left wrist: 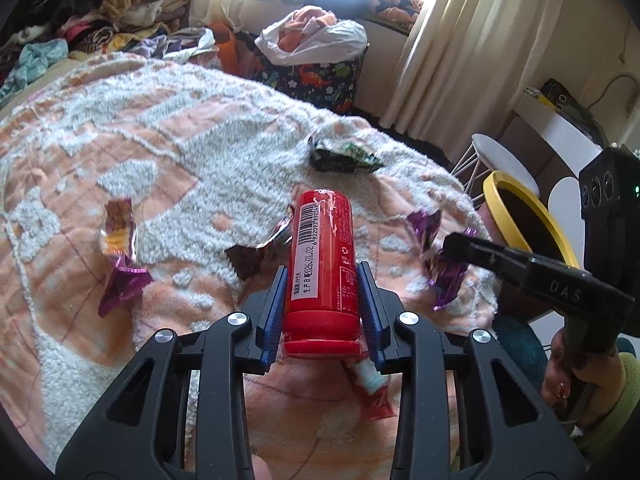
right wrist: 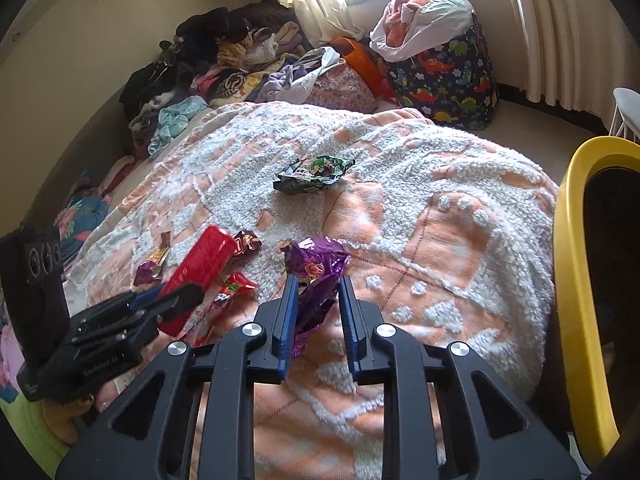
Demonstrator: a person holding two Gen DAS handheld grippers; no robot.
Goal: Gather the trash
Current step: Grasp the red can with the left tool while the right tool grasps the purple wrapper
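Observation:
On a fuzzy peach and white blanket (right wrist: 440,220) lies scattered trash. My left gripper (left wrist: 323,268) is shut on a red cylindrical tube (left wrist: 322,256) with a barcode label, its blue pads pressing both sides. The right wrist view shows that left gripper (right wrist: 176,296) holding the red tube (right wrist: 200,268) tilted above the blanket. My right gripper (right wrist: 318,280) is shut on a crumpled purple wrapper (right wrist: 316,264). In the left wrist view, the right gripper (left wrist: 456,246) sits over that purple wrapper (left wrist: 448,280). A yellow-rimmed bin (right wrist: 576,280) stands at the bed's right edge.
Loose on the blanket lie a green-black wrapper (right wrist: 314,172), a brown wrapper (right wrist: 246,242), a red wrapper (right wrist: 232,292) and a yellow-purple wrapper (left wrist: 118,240). A clothes pile (right wrist: 224,60) and a dinosaur-print basket (right wrist: 452,80) stand beyond the bed. A white stool (left wrist: 500,156) is by the bin.

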